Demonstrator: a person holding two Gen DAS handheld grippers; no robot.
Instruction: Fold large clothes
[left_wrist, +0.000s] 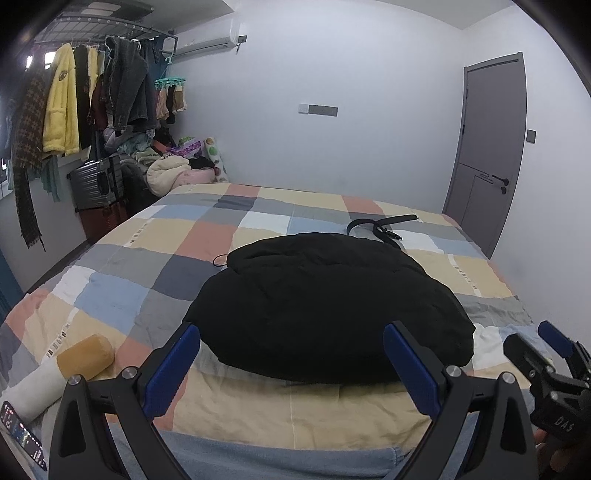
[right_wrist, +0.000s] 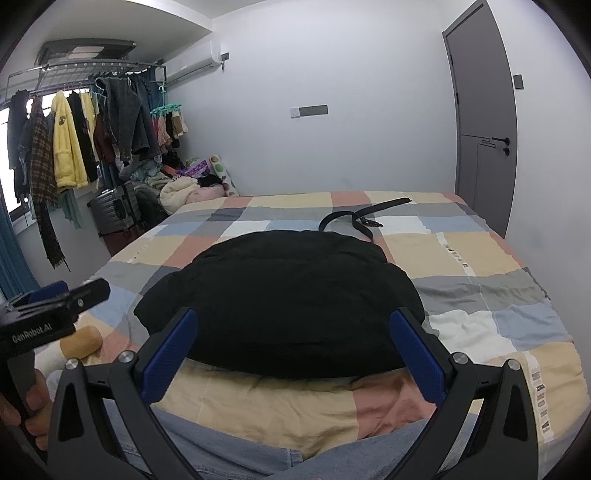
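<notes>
Jacket (left_wrist: 325, 306) lies on bed (left_wrist: 155, 266), belt (left_wrist: 384, 225) behind it, pillow (left_wrist: 86, 354) left.

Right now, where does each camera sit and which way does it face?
Left wrist: on the left gripper at the bed's near edge, facing the black coat and the far wall; its open blue fingers and the right gripper show.
Right wrist: on the right gripper, same heading; its open fingers, the left gripper and a hand show.
Shared: coat, belt, checked bedspread, door, clothes rack.
</notes>
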